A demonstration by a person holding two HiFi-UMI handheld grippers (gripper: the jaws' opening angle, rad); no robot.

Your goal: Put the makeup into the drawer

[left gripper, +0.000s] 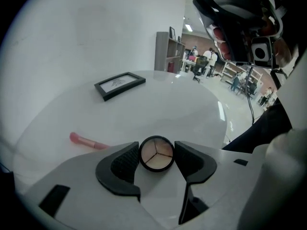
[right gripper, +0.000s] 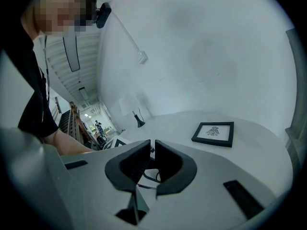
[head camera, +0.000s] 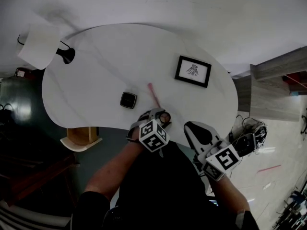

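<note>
L gripper [left gripper: 157,150] pads clamped on round compact [left gripper: 156,154], dead centre betw. jaws, at near table [head camera: 96,80] edge; R gripper [right gripper: 152,158] off right, jaws nearly together, empty.

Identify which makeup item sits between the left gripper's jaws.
The round compact, its pan split in three shades; the pink stick and black square compact lie apart on the table.

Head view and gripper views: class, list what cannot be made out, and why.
Pale wooden drawer: head view, partly under the white oval table; inside unclear.
Black-framed picture: drawing too small in every view.
Slim pink makeup stick: left gripper view, one end behind left tongs.
</note>
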